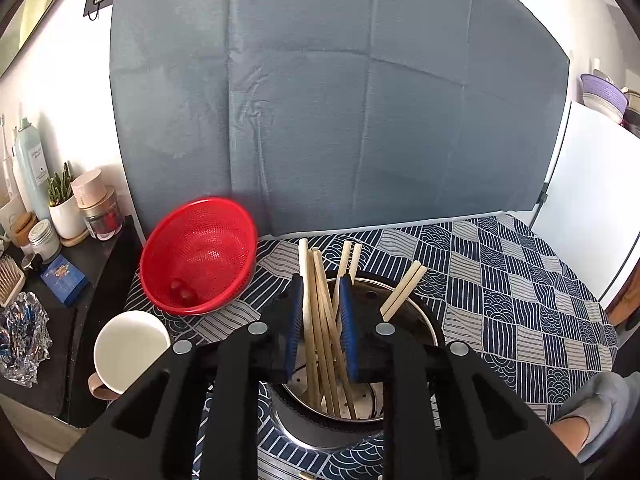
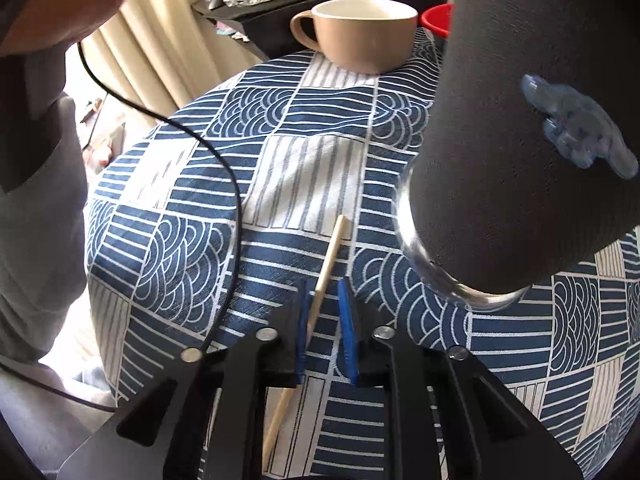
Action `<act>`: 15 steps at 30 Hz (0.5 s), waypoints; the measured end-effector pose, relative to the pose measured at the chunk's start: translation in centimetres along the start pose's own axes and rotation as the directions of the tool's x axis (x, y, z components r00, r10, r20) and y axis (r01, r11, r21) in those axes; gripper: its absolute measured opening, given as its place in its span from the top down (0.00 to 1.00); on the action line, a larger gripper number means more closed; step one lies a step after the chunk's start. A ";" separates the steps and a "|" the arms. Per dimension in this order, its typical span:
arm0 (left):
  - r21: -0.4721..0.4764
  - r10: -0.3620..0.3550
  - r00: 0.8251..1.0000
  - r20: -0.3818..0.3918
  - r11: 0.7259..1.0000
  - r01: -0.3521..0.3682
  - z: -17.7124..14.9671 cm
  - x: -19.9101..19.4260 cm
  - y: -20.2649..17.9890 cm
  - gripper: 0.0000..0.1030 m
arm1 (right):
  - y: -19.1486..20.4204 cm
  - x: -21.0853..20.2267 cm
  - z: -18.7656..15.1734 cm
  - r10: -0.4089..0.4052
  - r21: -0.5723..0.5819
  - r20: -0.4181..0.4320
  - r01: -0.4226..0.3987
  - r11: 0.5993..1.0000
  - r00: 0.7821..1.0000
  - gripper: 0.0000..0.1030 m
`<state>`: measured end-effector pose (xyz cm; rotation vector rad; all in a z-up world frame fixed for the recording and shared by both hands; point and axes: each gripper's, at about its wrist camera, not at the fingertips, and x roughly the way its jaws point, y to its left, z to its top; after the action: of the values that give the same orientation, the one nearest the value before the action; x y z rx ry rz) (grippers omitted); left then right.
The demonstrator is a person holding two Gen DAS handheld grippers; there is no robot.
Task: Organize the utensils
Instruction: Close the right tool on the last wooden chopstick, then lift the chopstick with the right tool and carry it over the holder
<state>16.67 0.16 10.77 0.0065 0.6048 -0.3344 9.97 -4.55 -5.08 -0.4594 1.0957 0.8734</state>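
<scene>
Now, with your right gripper (image 2: 323, 312) jaws apart and gripping nothing, centre the loose chopstick (image 2: 316, 300) lying on the counter (image 2: 192, 240) between them before squeezing. Your left gripper (image 1: 320, 320) jaws loosely straddle the chopsticks (image 1: 320, 340) in the holder (image 1: 408, 320).

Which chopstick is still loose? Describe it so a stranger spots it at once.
Start at the blue patterned tablecloth and find the black pot standing on it. The chopstick lies flat on the cloth just beside the pot's base, between the open jaws of the right gripper. It is the only one lying alone; the others stand bundled inside the pot.
</scene>
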 end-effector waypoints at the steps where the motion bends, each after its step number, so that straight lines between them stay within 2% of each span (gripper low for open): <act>1: -0.002 0.000 1.000 0.001 1.000 0.000 0.0 -0.1 0.0 0.79 | -0.3 0.0 -0.2 0.004 0.006 0.004 -0.004 1.000 1.000 0.94; 4: 0.000 0.004 1.000 0.006 1.000 -0.004 0.0 -0.5 0.0 0.75 | -0.4 0.0 -0.3 0.011 0.008 0.013 -0.011 1.000 1.000 0.95; 9: 0.008 0.017 1.000 0.005 1.000 -0.017 0.0 -1.1 0.1 0.74 | -0.9 -0.7 -0.8 0.065 0.045 0.040 -0.067 0.997 0.997 0.96; 11: 0.001 0.029 1.000 0.007 1.000 -0.029 0.0 -1.3 0.4 0.73 | -1.2 -1.6 -1.2 0.103 0.068 0.075 -0.108 0.992 0.992 0.96; 15: -0.014 0.050 0.999 0.009 0.999 -0.049 0.1 -1.9 1.1 0.71 | -2.0 -4.4 -2.2 0.125 0.101 0.174 -0.144 0.984 0.977 0.96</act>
<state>15.61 1.76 11.79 0.0066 0.5966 -0.2821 9.46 -8.95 -2.12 -0.2147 1.0237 0.9451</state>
